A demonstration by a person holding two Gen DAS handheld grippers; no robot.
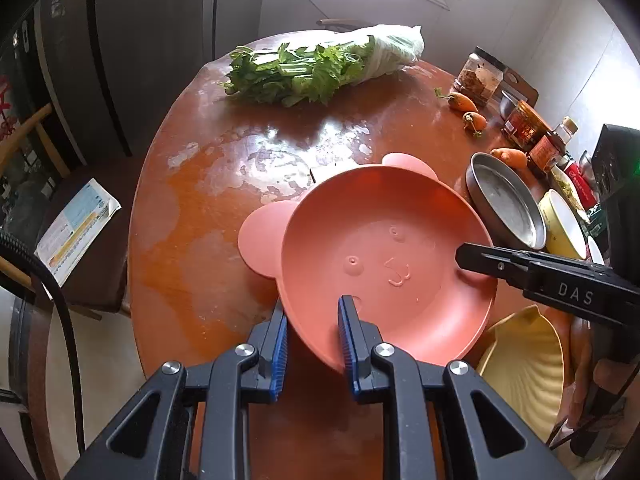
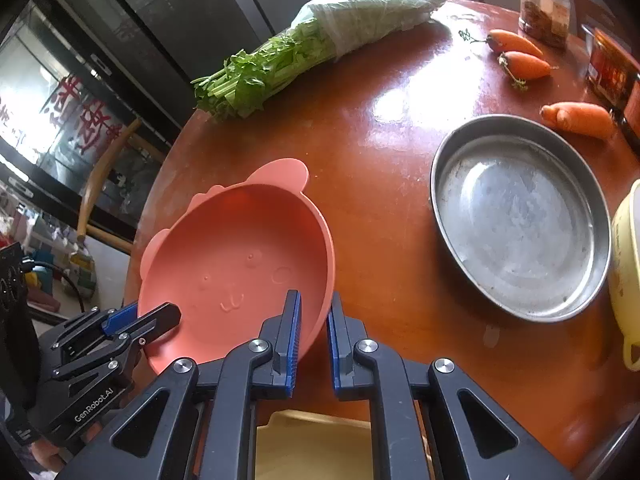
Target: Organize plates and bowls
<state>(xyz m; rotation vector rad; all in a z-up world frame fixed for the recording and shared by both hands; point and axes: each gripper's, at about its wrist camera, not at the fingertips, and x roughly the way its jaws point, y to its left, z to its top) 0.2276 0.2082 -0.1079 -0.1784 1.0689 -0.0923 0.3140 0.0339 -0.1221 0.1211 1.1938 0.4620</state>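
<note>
A pink bear-face plate [image 1: 384,248] with two round ears is held tilted above the round wooden table [image 1: 224,184]. My left gripper [image 1: 312,320] is shut on its near rim. My right gripper [image 2: 314,312] is shut on the opposite rim of the same plate [image 2: 236,264]. The right gripper's finger also shows in the left wrist view [image 1: 480,258], and the left gripper in the right wrist view [image 2: 160,316]. A yellow shell-shaped plate [image 1: 524,364] lies under the pink one; it also shows in the right wrist view [image 2: 312,444]. A metal plate [image 2: 520,216] and a yellow bowl [image 2: 628,272] stand at the right.
A bunch of greens and a wrapped cabbage [image 1: 320,64] lie at the table's far side. Carrots [image 2: 520,60] and jars [image 2: 544,4] stand at the far right. A chair with a leaflet [image 1: 76,228] stands left of the table. A dark cabinet [image 1: 100,40] is behind.
</note>
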